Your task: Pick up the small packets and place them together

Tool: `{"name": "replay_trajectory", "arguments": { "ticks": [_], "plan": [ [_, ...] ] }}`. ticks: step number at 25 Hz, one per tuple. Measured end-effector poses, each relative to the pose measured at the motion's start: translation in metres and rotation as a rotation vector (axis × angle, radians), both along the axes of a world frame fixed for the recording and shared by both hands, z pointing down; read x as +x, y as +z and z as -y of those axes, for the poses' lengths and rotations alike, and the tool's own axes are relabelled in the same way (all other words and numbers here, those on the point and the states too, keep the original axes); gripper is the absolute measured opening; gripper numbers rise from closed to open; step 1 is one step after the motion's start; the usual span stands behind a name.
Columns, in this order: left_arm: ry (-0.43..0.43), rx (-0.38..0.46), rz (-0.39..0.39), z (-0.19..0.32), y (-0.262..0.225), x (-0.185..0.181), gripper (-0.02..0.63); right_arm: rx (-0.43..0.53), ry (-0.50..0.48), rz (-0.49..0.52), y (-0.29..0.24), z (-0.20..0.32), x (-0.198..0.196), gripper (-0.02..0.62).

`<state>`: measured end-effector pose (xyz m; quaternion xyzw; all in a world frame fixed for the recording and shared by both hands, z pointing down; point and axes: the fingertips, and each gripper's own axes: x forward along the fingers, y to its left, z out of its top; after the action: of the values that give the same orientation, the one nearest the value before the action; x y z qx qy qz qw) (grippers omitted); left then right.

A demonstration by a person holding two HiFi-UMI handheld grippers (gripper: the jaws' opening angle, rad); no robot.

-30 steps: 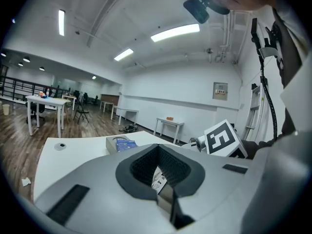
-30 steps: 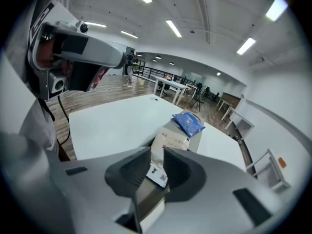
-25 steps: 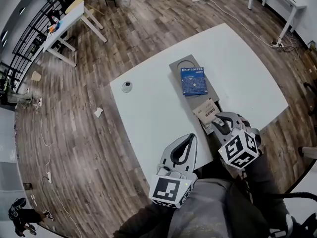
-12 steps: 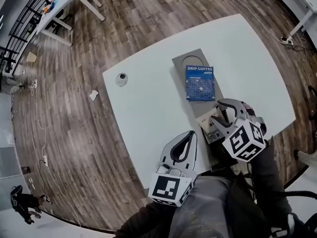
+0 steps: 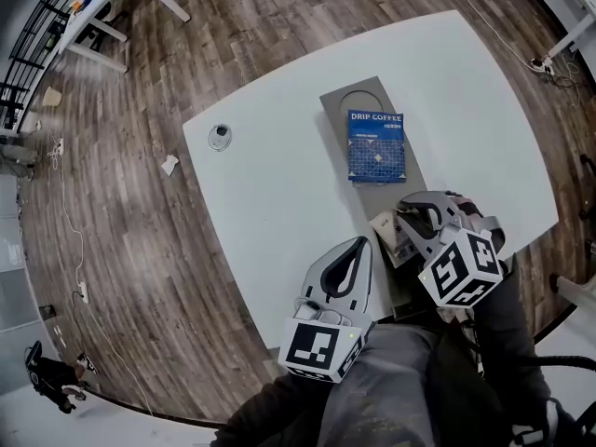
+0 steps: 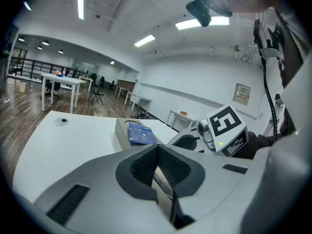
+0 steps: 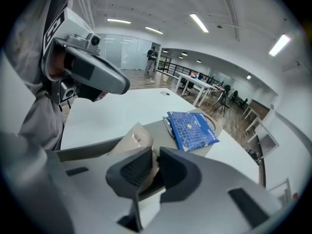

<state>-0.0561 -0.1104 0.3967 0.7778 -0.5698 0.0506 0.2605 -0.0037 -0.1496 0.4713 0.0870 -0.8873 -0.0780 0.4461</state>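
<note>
A blue "DRIP COFFEE" packet (image 5: pixel 376 144) (image 7: pixel 192 128) (image 6: pixel 140 134) lies on a grey tray (image 5: pixel 340 110) (image 7: pixel 157 125) on the white table (image 5: pixel 279 184). At the tray's near end is a beige packet (image 5: pixel 383 228) (image 7: pixel 130 139). My right gripper (image 5: pixel 404 218) (image 7: pixel 155 156) has just been closing, and its pads now press on that packet's near edge. To its left, over the table's near edge, my left gripper (image 5: pixel 358 248) (image 6: pixel 157 150) is shut with nothing in it.
A small round object (image 5: pixel 220 136) (image 6: pixel 61 122) sits near the table's far left corner. A paper scrap (image 5: pixel 169 164) lies on the wooden floor. The person's lap fills the bottom of the head view. More white tables (image 7: pixel 192 84) stand further off.
The right gripper has moved over the near end of the beige packet, opened and closed on it. The left gripper has shifted slightly forward and down.
</note>
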Motion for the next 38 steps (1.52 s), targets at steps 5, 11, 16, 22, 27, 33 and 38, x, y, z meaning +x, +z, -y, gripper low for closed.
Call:
{"name": "replay_trajectory", "arguments": {
  "ticks": [5, 11, 16, 22, 27, 33, 38],
  "plan": [
    [0.023, 0.032, 0.003, -0.010, -0.012, 0.003, 0.003, 0.018, 0.049, 0.048, -0.016, -0.009, 0.000, 0.029],
    [0.066, 0.126, 0.012, -0.037, -0.042, 0.008, 0.003, 0.094, 0.111, 0.147, -0.066, -0.030, -0.001, 0.026],
    [0.092, 0.219, 0.026, -0.066, -0.072, 0.009, 0.003, 0.187, 0.140, 0.186, -0.106, -0.057, 0.000, 0.026],
    [0.110, 0.272, 0.036, -0.081, -0.087, 0.009, 0.003, 0.257, 0.152, 0.193, -0.127, -0.067, 0.003, 0.026],
    [0.103, 0.266, 0.032, -0.076, -0.082, 0.010, 0.003, 0.260, 0.149, 0.206, -0.129, -0.061, 0.003, 0.026],
    [0.061, 0.217, 0.024, -0.048, -0.072, 0.001, 0.003, 0.188, 0.125, 0.229, -0.119, -0.028, -0.007, 0.026],
    [0.021, 0.158, 0.011, -0.021, -0.056, -0.006, 0.003, 0.114, 0.094, 0.247, -0.106, 0.008, -0.014, 0.026]
  ]
}}
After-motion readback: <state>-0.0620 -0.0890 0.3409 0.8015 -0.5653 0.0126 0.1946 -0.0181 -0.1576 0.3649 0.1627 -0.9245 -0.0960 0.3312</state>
